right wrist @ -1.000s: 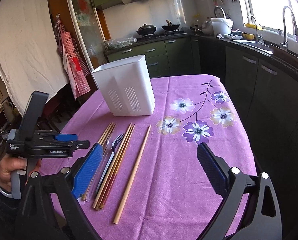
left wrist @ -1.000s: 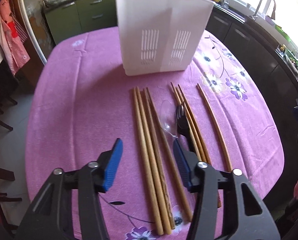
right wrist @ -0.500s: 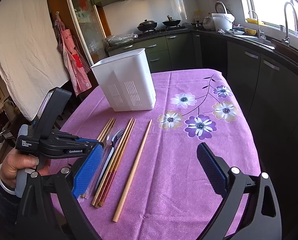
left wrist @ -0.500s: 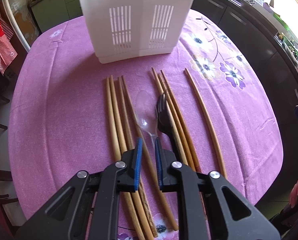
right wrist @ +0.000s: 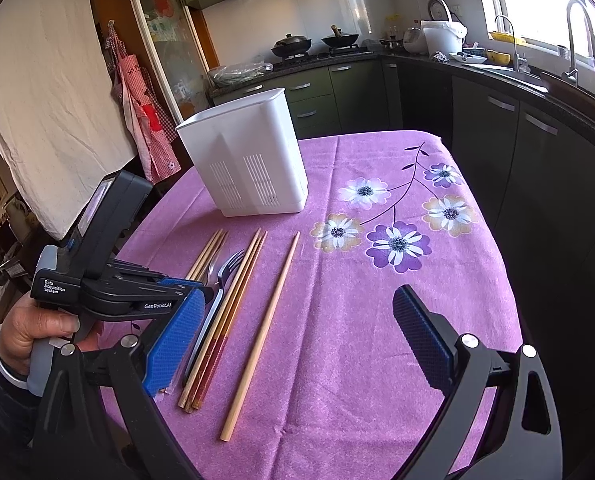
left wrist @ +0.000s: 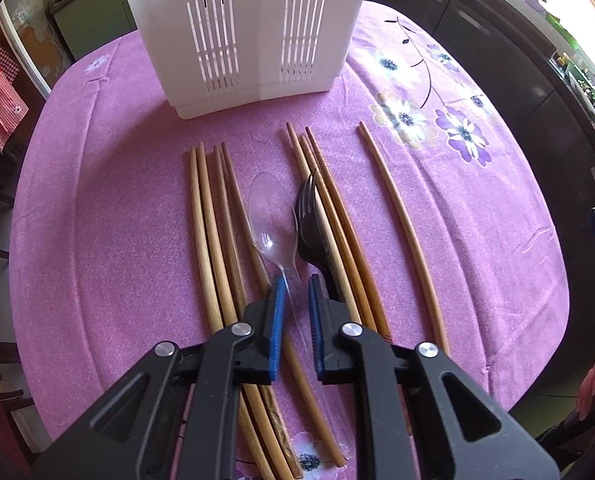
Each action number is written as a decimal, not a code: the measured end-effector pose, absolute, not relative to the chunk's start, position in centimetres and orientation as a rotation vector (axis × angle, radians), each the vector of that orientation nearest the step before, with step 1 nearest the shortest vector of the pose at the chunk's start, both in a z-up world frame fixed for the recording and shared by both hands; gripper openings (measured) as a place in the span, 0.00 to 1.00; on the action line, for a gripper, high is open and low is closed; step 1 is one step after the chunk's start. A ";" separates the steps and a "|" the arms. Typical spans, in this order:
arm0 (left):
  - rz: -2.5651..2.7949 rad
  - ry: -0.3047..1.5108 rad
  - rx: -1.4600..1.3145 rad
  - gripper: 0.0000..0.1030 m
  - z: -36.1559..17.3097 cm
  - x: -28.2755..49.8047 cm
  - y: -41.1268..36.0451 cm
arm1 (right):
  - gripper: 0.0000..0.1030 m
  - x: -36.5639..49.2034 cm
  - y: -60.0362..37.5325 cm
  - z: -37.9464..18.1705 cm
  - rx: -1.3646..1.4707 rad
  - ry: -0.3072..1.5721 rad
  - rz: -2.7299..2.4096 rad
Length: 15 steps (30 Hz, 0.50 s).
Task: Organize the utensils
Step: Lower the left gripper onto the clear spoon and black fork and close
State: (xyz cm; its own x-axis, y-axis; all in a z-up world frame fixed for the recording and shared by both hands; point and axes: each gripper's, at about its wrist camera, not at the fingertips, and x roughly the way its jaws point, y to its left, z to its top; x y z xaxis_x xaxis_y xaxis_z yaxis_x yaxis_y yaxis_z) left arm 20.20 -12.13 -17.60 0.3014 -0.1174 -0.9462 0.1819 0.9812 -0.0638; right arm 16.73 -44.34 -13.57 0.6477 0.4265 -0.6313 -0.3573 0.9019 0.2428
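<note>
A clear plastic spoon (left wrist: pixel 271 216) and a black fork (left wrist: pixel 311 224) lie among several wooden chopsticks (left wrist: pixel 211 236) on the purple cloth, in front of a white slotted utensil holder (left wrist: pixel 249 28). My left gripper (left wrist: pixel 295 302) is low over the spoon's handle, its blue pads (left wrist: pixel 277 312) narrowly apart on either side of it, not clamped. My right gripper (right wrist: pixel 297 344) is open and empty above the cloth, right of a single chopstick (right wrist: pixel 265 328). The fork (right wrist: pixel 227 268) and holder (right wrist: pixel 245 160) also show in the right wrist view.
The table (right wrist: pixel 397 320) has a purple flowered cloth and rounded edges. Dark kitchen cabinets (right wrist: pixel 517 140) stand on the right, a stove counter behind. A red checked apron (right wrist: pixel 141 116) hangs at the left. The left gripper's body and hand (right wrist: pixel 97 288) sit left of the utensils.
My left gripper moved forward and down toward the utensils and narrowed from wide open to nearly shut around the spoon handle. The right gripper stayed open and nearly still.
</note>
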 end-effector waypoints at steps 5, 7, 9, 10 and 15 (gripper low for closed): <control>-0.183 1.226 0.098 0.11 -18.0 20.6 -13.3 | 0.91 16.6 -44.2 -13.6 0.089 0.740 0.439; -0.183 1.216 0.096 0.11 -17.9 20.6 -13.3 | 0.91 16.6 -44.2 -13.6 0.080 0.742 0.431; -0.183 1.206 0.090 0.10 -17.8 20.2 -13.1 | 0.91 16.6 -44.1 -13.6 0.075 0.747 0.430; -0.182 1.200 0.087 0.09 -17.7 20.2 -13.1 | 0.91 16.7 -44.1 -13.7 0.073 0.757 0.428; -0.212 1.168 0.054 0.08 -17.1 19.9 -12.7 | 0.92 17.0 -44.1 -14.1 0.080 0.781 0.426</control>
State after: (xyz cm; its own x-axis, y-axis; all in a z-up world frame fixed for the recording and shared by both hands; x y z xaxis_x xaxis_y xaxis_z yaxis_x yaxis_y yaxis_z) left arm 19.86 -12.68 -17.10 0.3746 -0.1375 -0.9169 0.1932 0.9788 -0.0679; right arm 17.01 -44.09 -14.11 0.6298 0.4012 -0.6651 -0.3425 0.9120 0.2258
